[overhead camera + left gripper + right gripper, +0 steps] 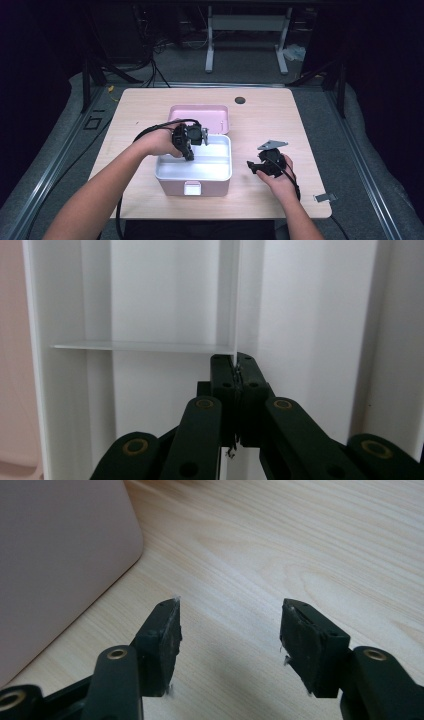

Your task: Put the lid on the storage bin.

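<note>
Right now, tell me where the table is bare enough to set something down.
Free: the wide strip of table behind the pink box up to the far edge, broken by a dark round spot; also the front left corner. Crowded: the box's white tray, where the left gripper grips a divider, and beside the right gripper.

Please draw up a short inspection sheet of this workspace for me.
Surface: light wooden table, a dark round hole near its far edge.
Job's things: open pink plastic box with white divided inner tray, lid back.
Clutter: nothing seen.
Grippers: left claw shut on the white tray's thin divider wall; right claw open, empty, low over the table beside the box.
Cables: black cable from the left claw.
Surroundings: dark floor, grey metal frame behind.
</note>
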{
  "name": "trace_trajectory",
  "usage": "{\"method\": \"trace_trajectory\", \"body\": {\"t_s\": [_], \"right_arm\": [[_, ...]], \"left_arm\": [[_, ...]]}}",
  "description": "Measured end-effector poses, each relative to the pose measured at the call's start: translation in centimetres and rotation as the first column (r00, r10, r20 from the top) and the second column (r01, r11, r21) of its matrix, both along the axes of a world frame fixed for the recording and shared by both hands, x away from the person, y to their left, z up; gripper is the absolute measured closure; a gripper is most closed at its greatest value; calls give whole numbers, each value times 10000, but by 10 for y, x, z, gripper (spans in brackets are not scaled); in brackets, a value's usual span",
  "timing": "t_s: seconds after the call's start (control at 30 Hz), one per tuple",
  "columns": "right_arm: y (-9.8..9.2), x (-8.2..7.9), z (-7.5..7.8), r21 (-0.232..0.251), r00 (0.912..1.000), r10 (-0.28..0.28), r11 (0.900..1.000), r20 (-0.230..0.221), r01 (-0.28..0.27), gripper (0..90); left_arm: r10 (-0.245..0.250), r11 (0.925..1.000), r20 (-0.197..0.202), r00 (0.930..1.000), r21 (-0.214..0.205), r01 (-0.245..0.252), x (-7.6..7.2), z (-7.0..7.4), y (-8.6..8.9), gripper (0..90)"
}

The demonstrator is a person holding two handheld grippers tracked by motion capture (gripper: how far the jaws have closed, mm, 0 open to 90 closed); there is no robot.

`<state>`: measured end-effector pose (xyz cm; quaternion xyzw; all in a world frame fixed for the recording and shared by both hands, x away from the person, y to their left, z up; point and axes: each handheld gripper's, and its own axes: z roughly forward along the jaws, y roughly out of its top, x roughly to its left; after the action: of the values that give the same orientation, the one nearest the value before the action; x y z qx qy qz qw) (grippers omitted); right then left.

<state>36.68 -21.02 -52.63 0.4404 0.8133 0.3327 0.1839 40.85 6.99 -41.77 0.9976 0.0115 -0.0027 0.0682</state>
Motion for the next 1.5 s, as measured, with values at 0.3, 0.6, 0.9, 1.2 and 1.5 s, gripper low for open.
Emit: {"method": "trace_trajectory", "body": {"t_s": [0.3,0.6,0.9,1.2,1.5], "right_arm": [[2,9,10,308,9997,-197,9993,171,192,403],[10,32,40,557,9992,-345,9978,-226,357,417],[25,64,61,496,9978,-460,9976,-470,483,413],[37,84,76,494,9980,-490,9975,-393,509,427],[42,103,88,949,9959,-520,9937,-735,589,460]], "left_arm": [[164,9998,255,9995,87,-166,-3,-3,-2,877],[304,9992,296,9991,248,-311,-5,-3,-4,873],[284,9993,467,9985,225,-294,-7,-3,-4,872],[279,9994,501,9984,193,-289,-7,-3,-4,873],[279,9992,514,9983,287,-294,-8,-3,-5,872]]}}
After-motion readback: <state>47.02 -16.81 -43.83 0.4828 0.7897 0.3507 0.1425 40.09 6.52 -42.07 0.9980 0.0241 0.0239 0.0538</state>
